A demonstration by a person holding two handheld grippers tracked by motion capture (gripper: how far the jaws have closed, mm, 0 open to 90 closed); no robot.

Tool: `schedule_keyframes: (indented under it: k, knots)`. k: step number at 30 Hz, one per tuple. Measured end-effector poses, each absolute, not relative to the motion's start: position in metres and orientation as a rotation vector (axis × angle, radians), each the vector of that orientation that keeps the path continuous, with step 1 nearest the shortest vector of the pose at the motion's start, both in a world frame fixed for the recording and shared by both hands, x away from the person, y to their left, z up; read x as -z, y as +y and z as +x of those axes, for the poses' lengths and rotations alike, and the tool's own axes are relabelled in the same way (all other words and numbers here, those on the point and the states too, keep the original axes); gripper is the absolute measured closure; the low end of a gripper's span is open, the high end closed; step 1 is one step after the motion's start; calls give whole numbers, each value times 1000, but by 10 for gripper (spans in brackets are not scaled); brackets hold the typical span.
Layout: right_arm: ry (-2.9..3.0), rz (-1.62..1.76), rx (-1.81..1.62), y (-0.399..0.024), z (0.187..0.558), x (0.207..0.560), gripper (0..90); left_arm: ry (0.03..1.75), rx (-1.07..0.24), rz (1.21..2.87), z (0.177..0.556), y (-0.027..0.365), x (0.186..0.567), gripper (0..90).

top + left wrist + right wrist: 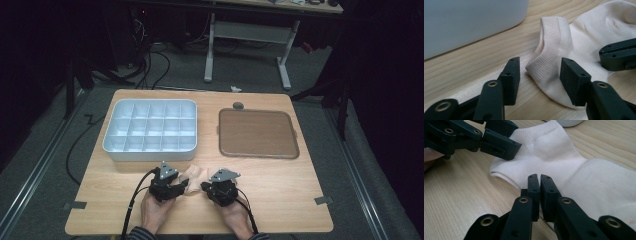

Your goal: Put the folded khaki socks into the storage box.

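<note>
Left gripper [540, 72]: jaws wide apart, straddling the ribbed cuff of a cream sock [574, 47] without pinching it. Right gripper [539, 181]: jaws pressed together over the sock (whether fabric is pinched is hidden). Sock lies near table [280, 185] edge, mostly covered in the high view.

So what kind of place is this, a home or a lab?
Probably a lab or recording workspace, not a home: a bare wooden table on grey carpet, bundled cables on the floor behind it, another workbench frame, and dark surroundings.
</note>
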State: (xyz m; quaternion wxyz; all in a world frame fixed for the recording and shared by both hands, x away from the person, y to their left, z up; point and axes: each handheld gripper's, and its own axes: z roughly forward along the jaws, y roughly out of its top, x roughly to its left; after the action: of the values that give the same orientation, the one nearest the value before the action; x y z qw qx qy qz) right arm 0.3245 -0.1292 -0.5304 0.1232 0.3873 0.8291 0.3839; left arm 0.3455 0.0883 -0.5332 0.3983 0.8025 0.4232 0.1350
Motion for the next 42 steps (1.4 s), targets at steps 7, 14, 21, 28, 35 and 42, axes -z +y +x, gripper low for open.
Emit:
schedule_keyframes:
  k: [7, 14, 21, 28, 35, 42]
  knots:
    - [2412, 1103, -1110, -128, 324, 531, 884, 1034, -302, 2034, 345, 88, 534, 686]
    - [2405, 1102, -1123, -129, 323, 532, 890, 1018, -232, 2018, 349, 91, 535, 786]
    - [2406, 1103, -1118, -129, 323, 532, 894, 995, -217, 1963, 348, 97, 529, 808]
    - [2405, 1089, -1111, -128, 323, 532, 900, 954, -179, 1944, 346, 98, 518, 813]
    - [2425, 1091, -1094, -128, 324, 531, 900, 920, -146, 1910, 344, 99, 508, 819]
    - [2429, 1088, -1091, -126, 325, 531, 900, 872, -145, 1901, 343, 94, 500, 824]
